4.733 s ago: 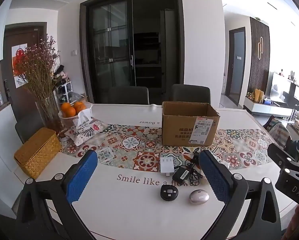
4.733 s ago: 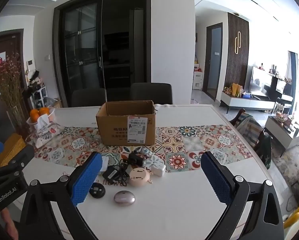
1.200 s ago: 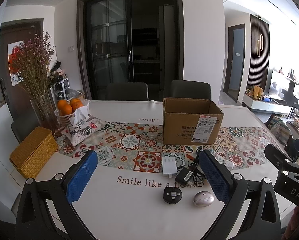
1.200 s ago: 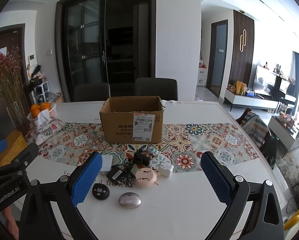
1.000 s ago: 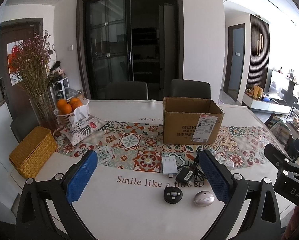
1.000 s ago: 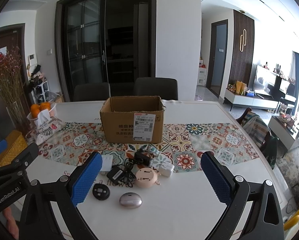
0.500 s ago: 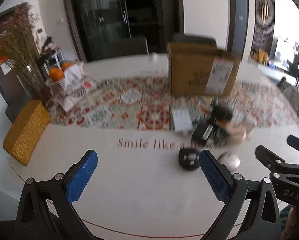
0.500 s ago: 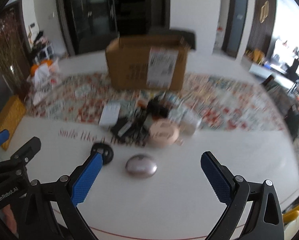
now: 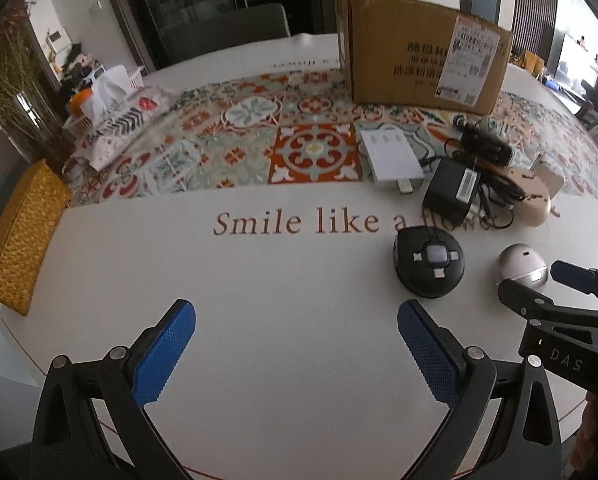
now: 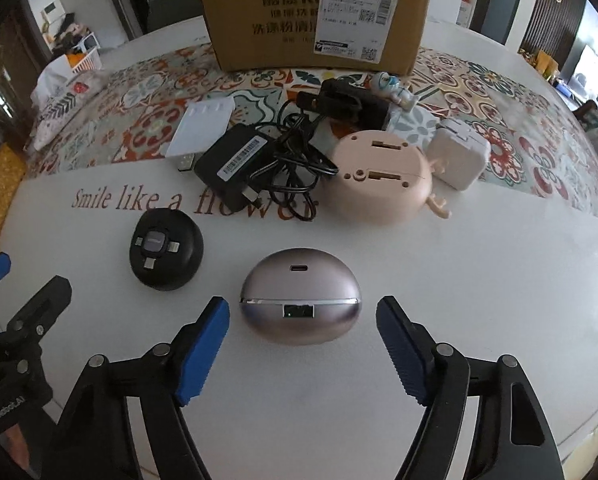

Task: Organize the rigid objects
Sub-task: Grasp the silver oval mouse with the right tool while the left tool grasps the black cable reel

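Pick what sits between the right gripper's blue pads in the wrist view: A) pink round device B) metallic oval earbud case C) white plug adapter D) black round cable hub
B: in the right wrist view the metallic oval earbud case lies on the white table between the right gripper's closing pads, a gap showing on each side; the black round cable hub sits off to the left.
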Demonstrator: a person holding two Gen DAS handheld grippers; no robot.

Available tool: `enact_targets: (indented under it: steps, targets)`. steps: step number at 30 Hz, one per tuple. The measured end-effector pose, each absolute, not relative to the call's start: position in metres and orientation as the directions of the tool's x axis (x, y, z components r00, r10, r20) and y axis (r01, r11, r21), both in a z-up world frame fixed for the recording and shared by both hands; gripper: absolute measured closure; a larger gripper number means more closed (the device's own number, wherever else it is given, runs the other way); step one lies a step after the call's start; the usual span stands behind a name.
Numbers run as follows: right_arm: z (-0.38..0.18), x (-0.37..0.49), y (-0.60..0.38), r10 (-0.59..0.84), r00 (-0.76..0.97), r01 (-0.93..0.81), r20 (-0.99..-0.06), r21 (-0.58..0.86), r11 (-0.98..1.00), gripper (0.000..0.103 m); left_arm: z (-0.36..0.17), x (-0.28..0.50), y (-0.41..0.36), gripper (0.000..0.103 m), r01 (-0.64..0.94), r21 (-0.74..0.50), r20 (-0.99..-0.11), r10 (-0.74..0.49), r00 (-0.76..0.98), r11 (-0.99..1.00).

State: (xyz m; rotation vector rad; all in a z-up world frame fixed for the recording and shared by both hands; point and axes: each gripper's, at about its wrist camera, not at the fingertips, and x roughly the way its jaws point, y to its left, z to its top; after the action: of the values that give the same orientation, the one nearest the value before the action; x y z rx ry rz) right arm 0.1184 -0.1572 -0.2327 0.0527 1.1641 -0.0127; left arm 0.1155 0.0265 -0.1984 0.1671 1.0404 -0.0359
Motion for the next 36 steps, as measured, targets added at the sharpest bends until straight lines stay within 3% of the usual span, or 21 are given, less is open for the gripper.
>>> enact_targets:
  steps: [4, 29, 36]
  targets:
    - [-0.243, 0.125, -0.157, 0.021, 0.377, 0.033, -0.926, 0.036, 0.999, 0.037, -0.205, 0.119, 0.027, 0.0, 0.11, 0.127, -0.866, 0.056, 0.497, 0.986]
    - [-0.217, 0.117, -0.204, 0.054, 0.427, 0.061, -0.902, 0.088, 0.994, 0.037, -0.207, 0.137, -0.035, 0.007, 0.249, -0.013, -0.875, -0.132, 0.467, 0.968]
    - [-0.219, 0.127, -0.218, 0.057, 0.418, 0.024, -0.907, 0.073, 0.997, 0.037, -0.227, 0.151, -0.056, 0.024, 0.239, -0.032, -0.904, -0.13, 0.408, 0.971]
